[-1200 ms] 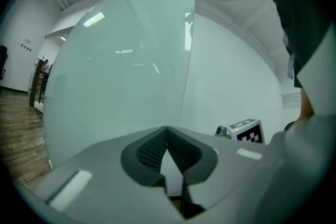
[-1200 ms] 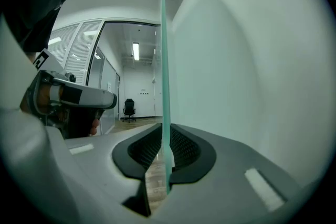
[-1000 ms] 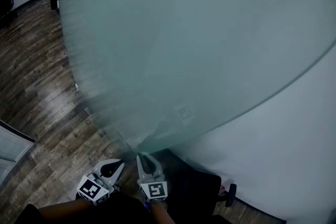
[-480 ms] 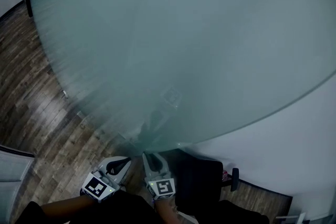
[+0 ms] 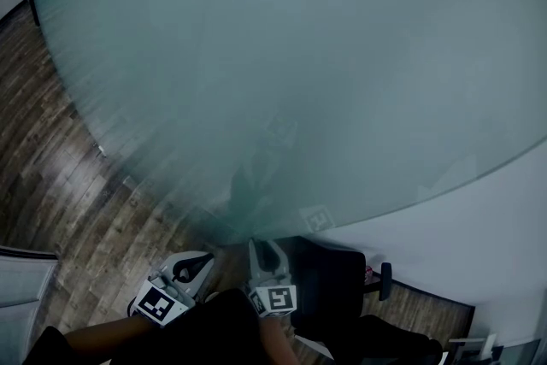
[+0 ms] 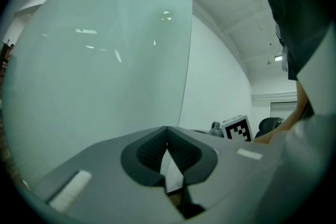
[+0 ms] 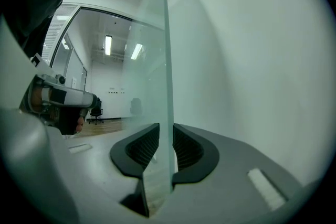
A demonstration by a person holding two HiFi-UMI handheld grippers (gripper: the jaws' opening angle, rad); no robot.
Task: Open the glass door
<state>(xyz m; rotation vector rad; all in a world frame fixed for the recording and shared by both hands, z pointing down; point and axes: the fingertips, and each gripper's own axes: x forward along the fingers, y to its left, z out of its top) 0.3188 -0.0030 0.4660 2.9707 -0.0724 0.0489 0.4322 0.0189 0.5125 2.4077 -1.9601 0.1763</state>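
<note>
**Item:** glass door point(image 5: 299, 55), frosted, one large pane.

**Location:** It stands upright in front of the person and fills most of the head view. Its free vertical edge is near the white wall point(image 5: 487, 252), and the wood floor point(image 5: 51, 141) shows on the other side. How far it has swung I cannot judge.

**Hazards, as I read them:**
1. The edge could slip clear of the right gripper point(image 7: 165, 131). The pane is slick and the pads are loosening, so a further pull would have little to bite on.
2. The door could drift on its hinges once unheld, towards the wall or back onto the jaws (nothing else looks to be steadying it).
3. A twist of the wrist while the edge sits between the jaws would lever hard plastic against bare glass. A chipped edge would be the worst outcome.

**Tongs, right:** The gripper straddles the door's edge, with one ribbed pad on each face. The jaws are partway spread and have just been opening. A thin gap seems to show at the wall-side pad, so I take the pinch as released, with the glass between the pads.

**Tongs, left:** The left gripper point(image 6: 167, 131) has its tips pressed together with nothing between them. It is held beside the right gripper, and the door's edge is ahead of it, untouched.
</note>
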